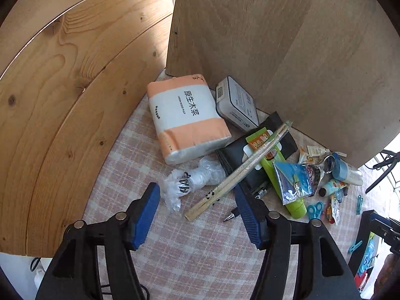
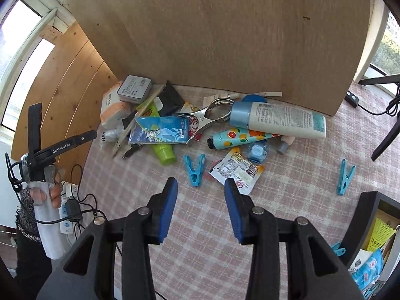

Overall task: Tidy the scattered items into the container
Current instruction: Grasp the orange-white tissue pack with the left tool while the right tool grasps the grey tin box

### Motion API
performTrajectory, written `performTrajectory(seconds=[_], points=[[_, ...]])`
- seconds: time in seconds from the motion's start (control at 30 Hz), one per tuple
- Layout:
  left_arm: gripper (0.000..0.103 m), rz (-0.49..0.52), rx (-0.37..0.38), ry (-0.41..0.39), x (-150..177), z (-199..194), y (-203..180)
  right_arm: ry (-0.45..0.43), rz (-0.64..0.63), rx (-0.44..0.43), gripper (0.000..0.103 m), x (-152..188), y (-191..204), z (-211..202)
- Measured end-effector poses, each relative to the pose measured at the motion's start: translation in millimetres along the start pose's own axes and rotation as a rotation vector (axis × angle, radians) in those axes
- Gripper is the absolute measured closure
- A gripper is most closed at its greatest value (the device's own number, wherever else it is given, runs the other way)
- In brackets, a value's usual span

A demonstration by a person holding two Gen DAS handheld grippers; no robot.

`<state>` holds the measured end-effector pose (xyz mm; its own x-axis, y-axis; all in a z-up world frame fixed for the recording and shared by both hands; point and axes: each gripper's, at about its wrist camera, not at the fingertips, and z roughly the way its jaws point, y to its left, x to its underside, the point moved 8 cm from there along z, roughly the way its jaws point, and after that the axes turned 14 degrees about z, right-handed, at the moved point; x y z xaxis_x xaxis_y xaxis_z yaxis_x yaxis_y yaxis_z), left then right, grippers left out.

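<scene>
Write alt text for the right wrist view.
The right tongs hang open and empty over a pink checked cloth, just short of a blue clothes peg and a snack sachet. Beyond lies a heap of tubes, packets and a metal clamp against a wooden board.

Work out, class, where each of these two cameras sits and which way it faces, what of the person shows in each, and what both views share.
Left wrist view: sits on the left tongs, looking steeply down at the tissue pack, chopsticks and pen; only its own blue pads show, open and empty.
Right wrist view: sits on the right tongs, looking down at the lotion bottle and blue clothespin; a hand shows at the left edge.
Shared: checked tablecloth, green tube, grey tin.
</scene>
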<state>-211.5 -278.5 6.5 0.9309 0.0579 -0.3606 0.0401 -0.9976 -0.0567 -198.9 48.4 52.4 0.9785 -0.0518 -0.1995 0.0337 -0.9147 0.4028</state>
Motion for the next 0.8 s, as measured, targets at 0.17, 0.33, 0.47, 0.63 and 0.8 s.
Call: performTrajectory(seconds=[0.17, 0.33, 0.47, 0.63, 0.8], points=[[0.036, -0.051, 0.006, 0.017, -26.5, 17.6, 12.4, 0.012, -0.019, -0.017, 0.059, -1.4, 18.4, 7.4], [0.034, -0.067, 0.031, 0.050, -44.7, 37.9, 12.3, 0.026, 0.000, -0.005, 0.054, 4.4, 10.6, 13.1], [0.033, -0.073, 0.025, 0.060, -55.8, 50.3, 9.3, 0.028, 0.036, 0.004, 0.054, 8.8, -6.8, 12.7], [0.028, -0.095, 0.013, 0.051, -64.0, 57.1, 10.1, 0.039, 0.066, 0.009, 0.054, 9.4, -21.5, 13.2], [0.028, -0.091, 0.007, 0.042, -66.7, 57.6, 11.8, 0.034, 0.082, -0.051, 0.054, -18.7, 7.7, 13.6]])
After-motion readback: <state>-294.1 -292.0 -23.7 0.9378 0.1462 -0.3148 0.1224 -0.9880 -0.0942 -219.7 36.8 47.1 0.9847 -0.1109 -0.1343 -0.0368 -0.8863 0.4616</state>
